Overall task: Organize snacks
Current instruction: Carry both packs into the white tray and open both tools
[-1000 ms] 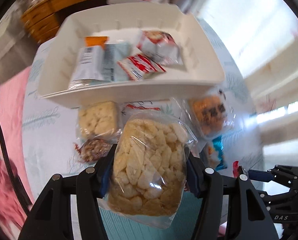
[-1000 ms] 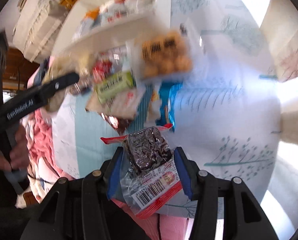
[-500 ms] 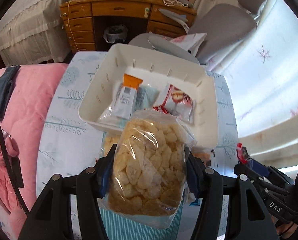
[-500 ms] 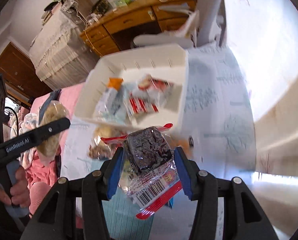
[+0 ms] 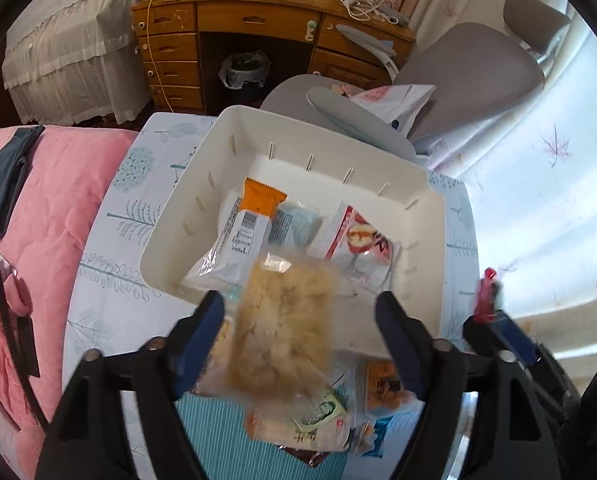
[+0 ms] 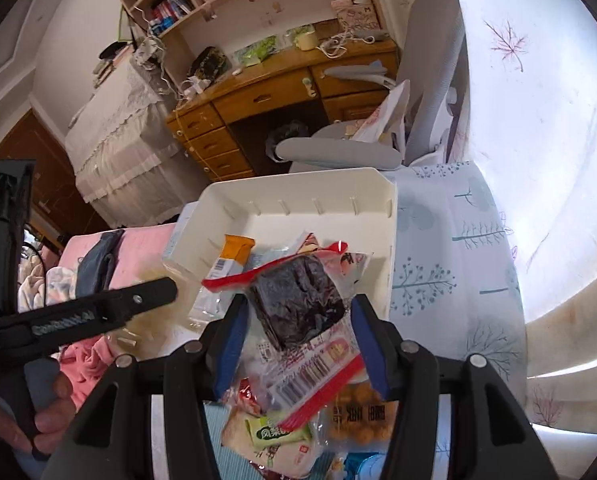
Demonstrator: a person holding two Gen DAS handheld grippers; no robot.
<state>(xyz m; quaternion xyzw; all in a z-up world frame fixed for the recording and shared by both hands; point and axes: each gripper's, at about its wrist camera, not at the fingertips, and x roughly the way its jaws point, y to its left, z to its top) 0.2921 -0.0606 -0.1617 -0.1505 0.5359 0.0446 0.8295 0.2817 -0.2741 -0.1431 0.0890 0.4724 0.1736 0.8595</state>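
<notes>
A clear bag of pale puffed snacks (image 5: 282, 328) shows blurred between the fingers of my left gripper (image 5: 298, 304), whose jaws are opening; both blue pads stand apart from the bag, which hangs over the near wall of the white bin (image 5: 330, 148). Inside the bin lie an orange-topped packet (image 5: 254, 216), a pale blue packet (image 5: 298, 224) and a red-and-white packet (image 5: 362, 240). My right gripper (image 6: 298, 312) is shut on a dark snack packet with a red edge (image 6: 298, 300), held above the bin's (image 6: 298, 184) near side.
Loose snacks lie on the table below: a green-label packet (image 6: 274, 432) and a bag of orange balls (image 6: 358, 416). A pink blanket (image 5: 38, 220) lies left, a grey chair (image 5: 458, 72) and a wooden desk (image 5: 258, 20) behind. A hand (image 6: 46, 412) holds the left gripper's handle.
Both grippers rose toward the bin, which now sits lower in view. The left jaws spread and let go of the puffed snack bag. The right gripper keeps its dark packet.
</notes>
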